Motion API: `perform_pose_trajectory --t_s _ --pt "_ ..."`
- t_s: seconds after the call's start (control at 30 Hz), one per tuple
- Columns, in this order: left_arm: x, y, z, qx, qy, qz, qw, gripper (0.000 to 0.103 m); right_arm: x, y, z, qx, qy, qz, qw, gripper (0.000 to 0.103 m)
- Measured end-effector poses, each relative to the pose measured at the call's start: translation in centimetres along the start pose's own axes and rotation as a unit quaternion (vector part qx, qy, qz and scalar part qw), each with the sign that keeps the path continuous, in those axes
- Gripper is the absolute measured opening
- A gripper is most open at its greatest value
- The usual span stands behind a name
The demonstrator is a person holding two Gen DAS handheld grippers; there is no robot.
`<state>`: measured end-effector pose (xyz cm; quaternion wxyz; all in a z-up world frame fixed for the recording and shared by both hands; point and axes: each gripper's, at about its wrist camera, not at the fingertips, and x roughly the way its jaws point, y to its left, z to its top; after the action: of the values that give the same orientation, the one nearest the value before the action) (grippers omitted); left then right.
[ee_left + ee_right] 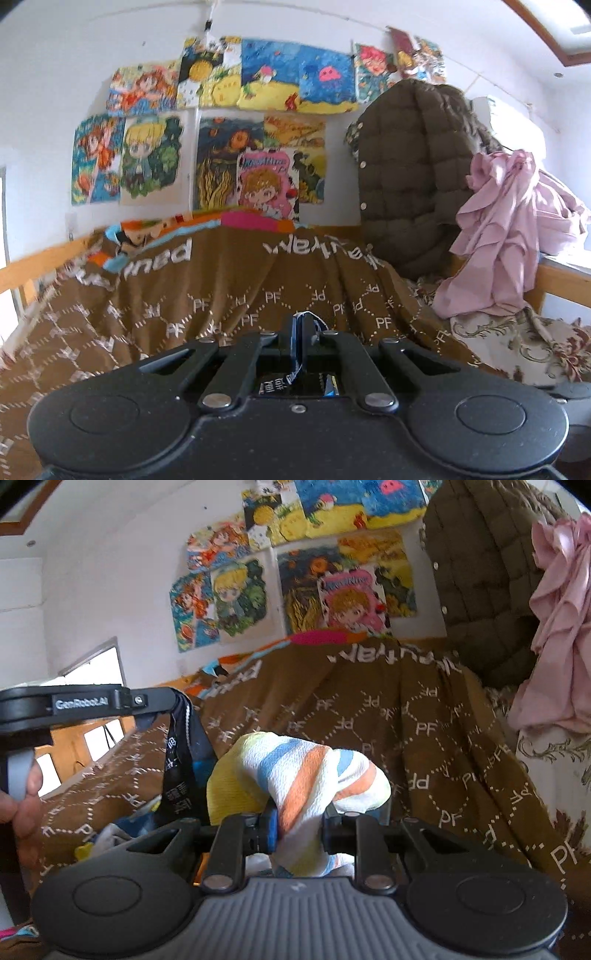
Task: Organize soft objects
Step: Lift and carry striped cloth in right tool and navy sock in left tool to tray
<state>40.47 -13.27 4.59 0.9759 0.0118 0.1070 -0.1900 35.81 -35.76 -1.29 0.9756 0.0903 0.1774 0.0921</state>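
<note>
Striped cloth (295, 771), in yellow, blue, orange and white bands, sits bunched between the pads of your right gripper (299, 830), which is clamped on it and points slightly downward over the brown blanket (424, 709). Your left gripper (301, 332) has its jaws pressed together on a thin dark blue strap (298, 347) and is aimed almost level at the bed. In the right wrist view that gripper appears at 9 o'clock, side-on, with your fingers (22, 797) wrapped on its handle and the strap hanging below its tip. Ahead at 1 o'clock, a quilted olive jacket (402, 173) hangs beside a pink garment (498, 229) at 3 o'clock; cartoon posters (221, 122) cover the wall at 12. Only the right wrist view shows the striped cloth.
</note>
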Motion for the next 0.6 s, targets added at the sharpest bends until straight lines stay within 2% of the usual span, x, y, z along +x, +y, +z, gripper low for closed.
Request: perform_pose_trajectory --t_s 0.23,0.6 --pt "4.7 0.5 -2.4 -0.031 0.035 0.005 0.9989 0.001 2.0 -0.8 -0.5 0.004 0.027 -0.003 1.000 0.026" --pt "6.9 1.1 -6.4 -0.059 0.111 0.003 0.9921 0.002 3.5 -0.9 -1.2 0.001 0.060 0.001 0.998 0.034"
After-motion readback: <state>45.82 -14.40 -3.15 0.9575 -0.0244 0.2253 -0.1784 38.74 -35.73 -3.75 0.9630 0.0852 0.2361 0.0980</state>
